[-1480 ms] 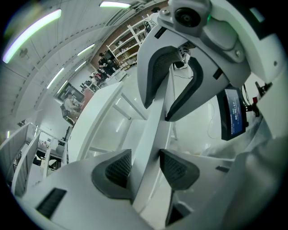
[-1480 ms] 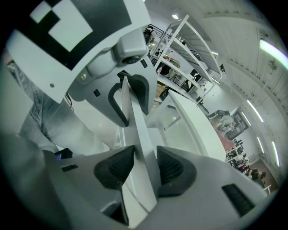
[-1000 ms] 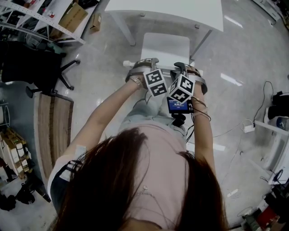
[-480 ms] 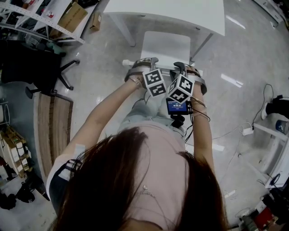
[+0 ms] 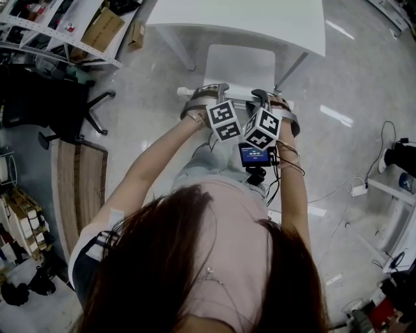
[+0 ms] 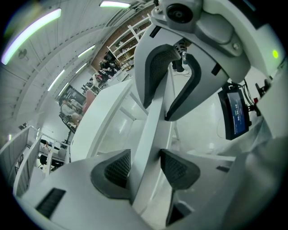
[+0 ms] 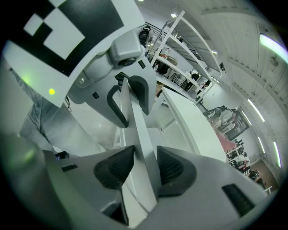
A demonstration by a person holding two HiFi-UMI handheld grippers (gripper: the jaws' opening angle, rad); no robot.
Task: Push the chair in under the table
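The chair [image 5: 239, 65] stands on the floor facing the desk [image 5: 240, 18], its white seat between the desk's two near legs. The seat's far edge reaches about the desk's near edge, and most of the seat shows out in front, so it is judged only barely started under. Both tools hold the top rail [image 5: 235, 97] of its backrest. The left claw [image 5: 207, 99] is clenched on the rail toward its left end, the white slat [image 6: 150, 134] pinched between the dark ribbed pads [image 6: 118, 168]. The right claw [image 5: 266, 101] is clenched on the same rail [image 7: 139, 130] toward its right end, pads [image 7: 170, 167] pressed to either face. The two grips sit close together, the marker cubes [image 5: 223, 119] nearly touching. The step in hand looks like the push itself. The next move calls for an even forward shove from both arms, keeping the seat centred between the desk legs so neither leg catches, until the backrest comes near the desk's near edge. A lopsided push would likely swing the chair toward one leg. A small lit screen [image 5: 255, 155] hangs below the right claw, but its text is too small to read. The cubes bear only black-and-white square patterns, no letters. Farther out, a black office chair [image 5: 58, 104] stands to the left by shelving with a cardboard box [image 5: 104, 26], its print unreadable, and cables [image 5: 377, 149] trail on the floor at the right.
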